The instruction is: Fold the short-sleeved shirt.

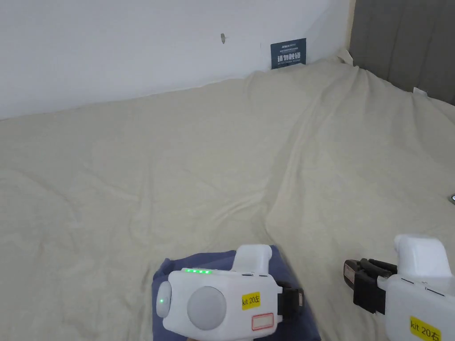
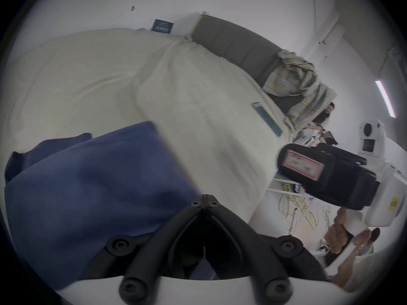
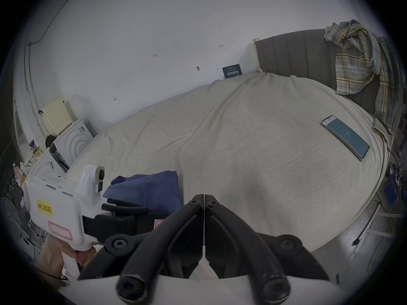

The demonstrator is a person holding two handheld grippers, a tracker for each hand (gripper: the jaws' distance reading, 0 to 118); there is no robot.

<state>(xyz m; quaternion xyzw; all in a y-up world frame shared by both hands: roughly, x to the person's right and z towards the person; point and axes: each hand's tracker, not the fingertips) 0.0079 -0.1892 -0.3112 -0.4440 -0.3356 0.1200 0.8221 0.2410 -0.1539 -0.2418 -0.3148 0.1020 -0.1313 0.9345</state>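
Jaws first: both pairs are pressed together with nothing between them. In the left gripper view the left gripper (image 2: 205,196) has its tips meeting in a thin line right over the near edge of the blue shirt (image 2: 88,188), but no cloth looks pinched (the fabric sits behind and below the tips, as far as I can tell). Same story for the right gripper (image 3: 204,196): tips touching, just pale bedsheet past them, and it hangs off to the right of the shirt, apart from it.

The shirt itself looks pretty much done to me. It sits as a compact dark blue block near the front edge of the bed (image 1: 222,155), with a straight side edge and a squared corner in the left gripper view, and layers stacked at its far left end. No sleeves or collar sticking out that I can make out, though the head view has the left gripper's body covering a good part of it.

So my guess: folding is finished or down to a last tidy-up, maybe squaring that slightly lumpy left end.

Further out there's a phone (image 3: 345,136) lying on the sheet well to the right, and a plaid cloth (image 3: 361,59) draped over the grey headboard (image 3: 297,54).
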